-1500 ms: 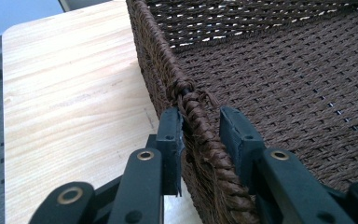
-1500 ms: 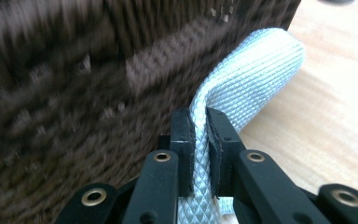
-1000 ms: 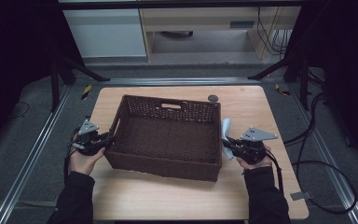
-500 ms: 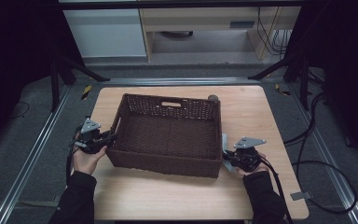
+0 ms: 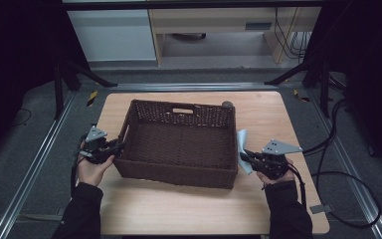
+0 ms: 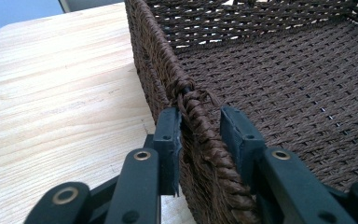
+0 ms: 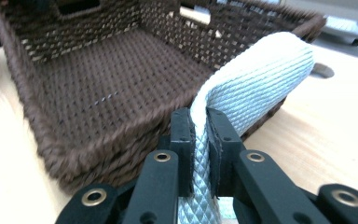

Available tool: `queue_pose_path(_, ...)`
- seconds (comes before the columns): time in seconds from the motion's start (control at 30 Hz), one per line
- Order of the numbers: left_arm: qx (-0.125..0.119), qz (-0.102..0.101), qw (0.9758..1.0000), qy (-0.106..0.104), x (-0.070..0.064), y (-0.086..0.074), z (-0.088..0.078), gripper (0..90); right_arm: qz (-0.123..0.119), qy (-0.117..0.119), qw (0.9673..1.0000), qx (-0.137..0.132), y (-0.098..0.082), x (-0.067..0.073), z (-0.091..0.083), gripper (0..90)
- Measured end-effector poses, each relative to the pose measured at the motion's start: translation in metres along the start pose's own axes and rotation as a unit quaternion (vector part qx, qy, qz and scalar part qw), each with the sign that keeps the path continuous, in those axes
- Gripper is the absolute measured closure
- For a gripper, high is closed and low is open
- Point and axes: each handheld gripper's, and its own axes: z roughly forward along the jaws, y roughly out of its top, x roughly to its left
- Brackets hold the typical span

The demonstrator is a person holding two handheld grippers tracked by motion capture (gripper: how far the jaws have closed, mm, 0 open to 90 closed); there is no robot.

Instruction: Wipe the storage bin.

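Observation:
A dark brown wicker basket (image 5: 179,173) stands on the middle of the wooden table, with nothing in it. My left gripper (image 5: 120,147) sits astride the basket's left rim (image 6: 154,56), one jaw outside the wall and one inside, and the braided edge is pinched between them. My right gripper (image 5: 244,155) is just off the basket's right wall, shut on a pale woven cloth strip (image 7: 261,79). The strip arches up out of the jaws and droops over toward the basket's rim (image 7: 98,144). In the high view the cloth strip (image 5: 241,141) stands upright beside the right wall.
A small dark round object (image 5: 227,104) lies on the table (image 5: 258,214) by the basket's far right corner. Bare wood runs along the near edge and to the right. Cables (image 5: 338,174) trail off the table's right side, and metal rails line the floor on both sides.
The right hand drew toward the near edge with the cloth strip, then came back a little farther right. The left gripper and basket stayed put.

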Motion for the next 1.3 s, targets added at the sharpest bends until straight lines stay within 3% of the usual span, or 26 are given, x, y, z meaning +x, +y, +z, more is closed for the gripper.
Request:
queue_pose_path(0.33,0.000,0.001,1.0000,0.006,-0.002,0.001,0.001,67.6,0.000,-0.004,0.9977,0.067,-0.029,0.009,0.009,82.4)
queue_pose_path(0.5,-0.001,-0.004,1.0000,0.002,-0.001,0.000,0.001,67.3,0.000,-0.002,0.9927,0.121,-0.043,0.006,0.025,82.4)
queue_pose_path(0.57,-0.001,-0.004,1.0000,0.002,-0.001,0.000,0.000,67.4,0.000,-0.001,0.9922,0.125,-0.042,0.005,0.027,82.4)
queue_pose_path(0.67,0.000,-0.002,1.0000,0.003,-0.001,0.000,0.001,68.4,-0.002,0.000,0.9960,0.089,-0.033,0.006,0.017,82.4)
queue_pose_path(0.73,0.000,0.001,1.0000,0.008,-0.002,0.001,0.001,69.0,-0.007,0.002,0.9990,0.044,-0.021,0.009,0.002,82.4)
queue_pose_path(0.83,0.002,0.000,0.9999,0.016,-0.005,0.002,0.002,69.2,-0.013,0.003,0.9999,-0.002,-0.007,0.011,-0.013,82.4)
queue_pose_path(0.9,0.003,0.000,0.9998,0.019,-0.005,0.003,0.003,69.2,-0.021,0.003,0.9997,-0.008,-0.002,0.013,-0.017,82.4)
queue_pose_path(0.97,0.002,-0.003,0.9998,0.018,-0.005,0.004,0.005,69.1,-0.025,0.002,0.9997,0.004,-0.004,0.013,-0.014,82.5)
queue_pose_path(1.07,0.000,-0.007,0.9999,0.014,-0.003,0.004,0.006,68.7,-0.029,-0.002,0.9983,0.050,-0.014,0.010,-0.002,82.5)
queue_pose_path(1.3,0.004,-0.001,0.9998,0.017,-0.004,0.005,0.005,68.8,-0.014,0.003,0.9937,0.111,-0.038,0.006,0.015,82.5)
